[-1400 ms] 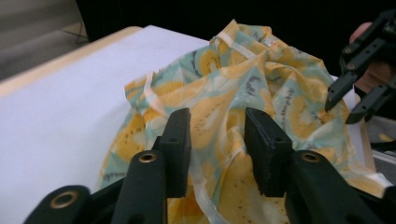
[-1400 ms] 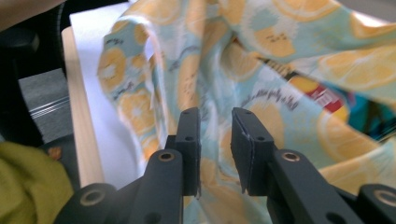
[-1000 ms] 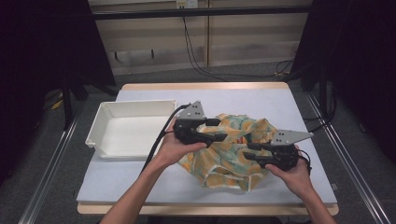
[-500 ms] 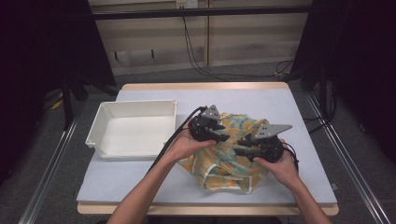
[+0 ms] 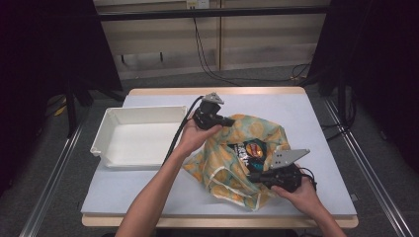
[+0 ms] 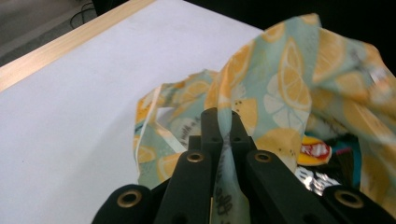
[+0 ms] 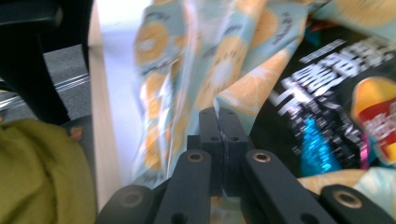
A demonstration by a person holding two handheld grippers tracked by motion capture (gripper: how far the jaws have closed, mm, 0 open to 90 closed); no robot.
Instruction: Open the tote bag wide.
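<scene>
Since half a second ago, we have pulled our two hands apart: the left gripper [image 5: 228, 121] has gone up toward the far side of the bag [image 5: 222, 158], the right gripper [image 5: 257, 176] down toward the near edge, and the mouth now gapes over a dark snack packet [image 5: 248, 149].

On the left, the tray [image 5: 101, 143] sits bare. The bag lies mid-tabletop [image 5: 321, 123], just right of it.

We judge that the thin cloth could slip from either pinch if we pull wider, or the packet could slide out toward the near edge.

Our left forearm reaches diagonally forward, its fingers [image 6: 212, 126] clenched on the far rim. Our right hand [image 5: 301, 192] sits low near the edge, its fingers [image 7: 210, 123] clamped on the near rim.
</scene>
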